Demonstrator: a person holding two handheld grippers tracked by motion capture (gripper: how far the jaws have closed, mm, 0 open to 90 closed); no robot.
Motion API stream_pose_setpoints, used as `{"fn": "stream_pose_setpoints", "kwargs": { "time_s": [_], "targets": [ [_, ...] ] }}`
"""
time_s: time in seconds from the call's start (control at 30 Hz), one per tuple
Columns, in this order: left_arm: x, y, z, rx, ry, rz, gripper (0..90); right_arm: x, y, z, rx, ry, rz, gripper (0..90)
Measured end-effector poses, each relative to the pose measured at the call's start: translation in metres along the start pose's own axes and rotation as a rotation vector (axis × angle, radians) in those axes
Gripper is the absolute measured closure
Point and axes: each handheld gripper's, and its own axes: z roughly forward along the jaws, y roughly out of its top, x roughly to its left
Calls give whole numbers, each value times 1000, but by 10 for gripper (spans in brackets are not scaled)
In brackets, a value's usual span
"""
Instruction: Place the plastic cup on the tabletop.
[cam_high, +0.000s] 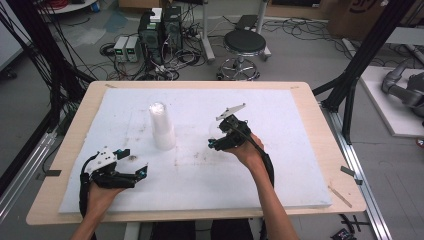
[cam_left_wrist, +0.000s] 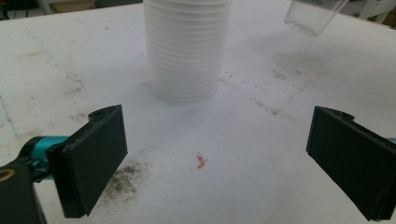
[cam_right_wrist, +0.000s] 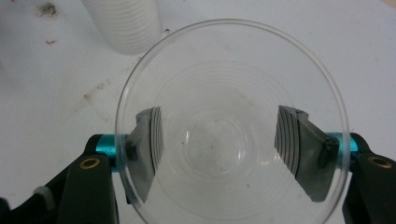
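A tall stack of ribbed translucent plastic cups stands upside down on the white foam board, left of centre. My right gripper is to the right of the stack, shut on a single clear cup that it holds above the board. The cup's open mouth faces the camera, and both jaws press its wall from outside. The left gripper view shows that cup hanging in the air beyond the stack. My left gripper rests low at the board's front left, wide open, with nothing between its fingers.
The foam board lies on a wooden table. Dirt smudges and a small red scrap mark the board near the left gripper. Beyond the table are a black stool, computer towers, floor cables and black frame posts.
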Motion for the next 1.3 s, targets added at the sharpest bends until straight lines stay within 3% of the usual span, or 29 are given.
{"fn": "stream_pose_setpoints", "kwargs": {
  "time_s": [0.4,0.83,0.93,1.0,1.3],
  "targets": [
    [0,-1,-1,-10,-1,-2,51,8,-3,32,58,-16,-7,322],
    [0,-1,-1,-11,10,-12,52,10,-5,40,14,-30,6,318],
    [0,-1,-1,-11,10,-10,52,10,-6,42,19,-31,3,272],
    [0,-1,-1,-12,10,-14,52,10,-7,45,30,-45,-5,192],
    [1,-1,-2,-13,5,-17,51,7,-23,45,10,-53,33,143]
  ]
}}
